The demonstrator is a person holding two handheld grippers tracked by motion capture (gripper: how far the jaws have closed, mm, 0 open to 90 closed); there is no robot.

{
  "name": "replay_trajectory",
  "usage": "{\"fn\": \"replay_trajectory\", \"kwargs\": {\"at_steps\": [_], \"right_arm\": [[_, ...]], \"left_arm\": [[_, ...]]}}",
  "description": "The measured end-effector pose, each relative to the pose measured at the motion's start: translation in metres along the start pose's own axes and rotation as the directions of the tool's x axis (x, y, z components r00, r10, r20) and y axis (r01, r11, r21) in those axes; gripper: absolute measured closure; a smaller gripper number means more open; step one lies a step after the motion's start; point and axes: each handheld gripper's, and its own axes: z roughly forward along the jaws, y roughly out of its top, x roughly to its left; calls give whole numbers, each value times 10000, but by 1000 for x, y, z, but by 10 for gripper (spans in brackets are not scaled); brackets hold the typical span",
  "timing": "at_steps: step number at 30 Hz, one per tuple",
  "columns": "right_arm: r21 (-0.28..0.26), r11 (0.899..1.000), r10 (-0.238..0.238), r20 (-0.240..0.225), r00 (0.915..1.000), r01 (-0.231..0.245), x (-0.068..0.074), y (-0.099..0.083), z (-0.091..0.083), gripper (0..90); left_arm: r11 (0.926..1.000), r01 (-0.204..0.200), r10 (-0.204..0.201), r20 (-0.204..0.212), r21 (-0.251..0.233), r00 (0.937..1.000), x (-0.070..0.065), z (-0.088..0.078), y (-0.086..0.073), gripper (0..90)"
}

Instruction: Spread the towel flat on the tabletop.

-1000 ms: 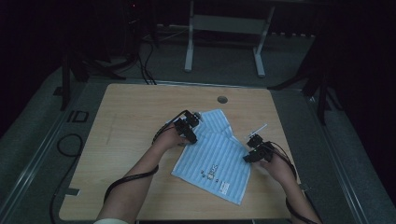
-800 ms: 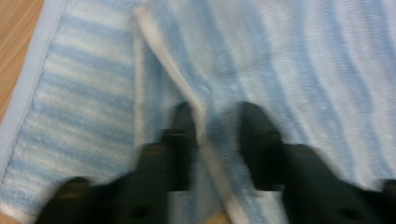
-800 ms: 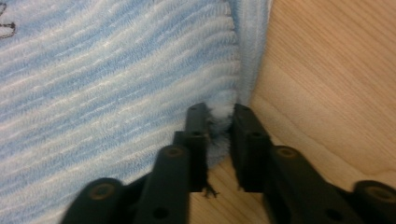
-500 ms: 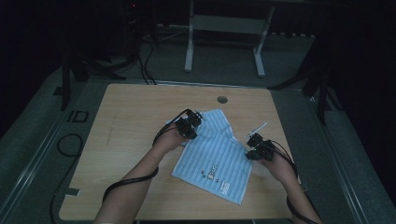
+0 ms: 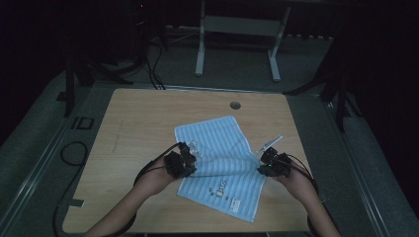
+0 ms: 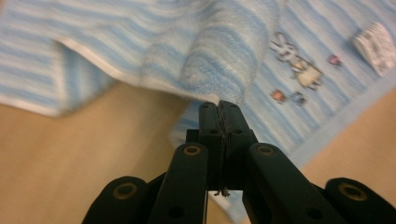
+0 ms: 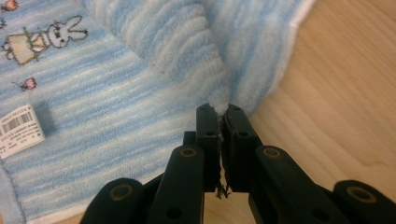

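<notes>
Now both grippers [image 5: 188,159] [image 5: 269,163] pinch towel [image 5: 217,148] edges — lifted.

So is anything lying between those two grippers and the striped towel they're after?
Nothing visible. The left gripper is shut on a bunched fold of the blue striped towel, and the right gripper pinches the towel's other edge. The jaws have just closed on the cloth, lifting it slightly off the wooden table.

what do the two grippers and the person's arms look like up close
Both grippers are black. The left gripper and the right gripper each have two flat narrow jaws on rounded link arms with brass-coloured rivets. A thin dark cable loops from the left one. The forearms look bare, no sleeves.
</notes>
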Motion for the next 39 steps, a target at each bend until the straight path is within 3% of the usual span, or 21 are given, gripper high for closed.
{"fn": "replay_trajectory", "kwargs": {"at_steps": [2,8,13,15,16,19,23,26,28,35,38,39], "right_arm": [[9,10000,-94,-57,9999,94,6,-2,1,859],[299,9986,-427,-483,9979,442,27,-14,17,859],[563,9973,-422,-958,9945,478,36,-26,29,855],[620,9966,-476,-1134,9924,549,37,-28,27,801],[659,9960,-522,-1126,9923,598,38,-27,24,759],[259,9983,-500,-980,9939,528,33,-23,9,734],[-304,9985,-474,-619,9970,456,24,-9,-12,759],[-683,9968,-446,-455,9980,415,19,4,-17,824],[-651,9974,-348,-465,9983,317,16,13,-10,895],[382,9982,-444,-577,9973,466,19,26,36,898],[675,9970,-352,-527,9980,387,14,27,49,898],[544,9982,-235,-650,9976,270,10,27,51,898]], "left_arm": [[10000,-8,8,-18,-26,10000,-8,1,-9,887],[9995,292,-299,752,101,9967,-25,13,-37,887],[9983,480,-515,1226,317,9911,-33,20,-51,885],[9985,405,-453,1419,366,9888,-35,18,-54,880],[9986,394,-435,1283,349,9908,-34,14,-55,860],[9992,336,-348,567,225,9978,-23,-1,-53,769],[9982,602,-603,-111,-39,9981,-1,-12,-43,779],[9964,825,-830,-230,-184,9963,19,-5,-29,815],[9952,967,-969,-194,-119,9951,31,7,-17,849],[9914,927,-898,-342,926,9954,51,58,9,875],[9866,1142,-1120,-252,1165,9934,62,73,14,874],[9866,1220,-1211,-153,1084,9925,65,73,15,874]]}}
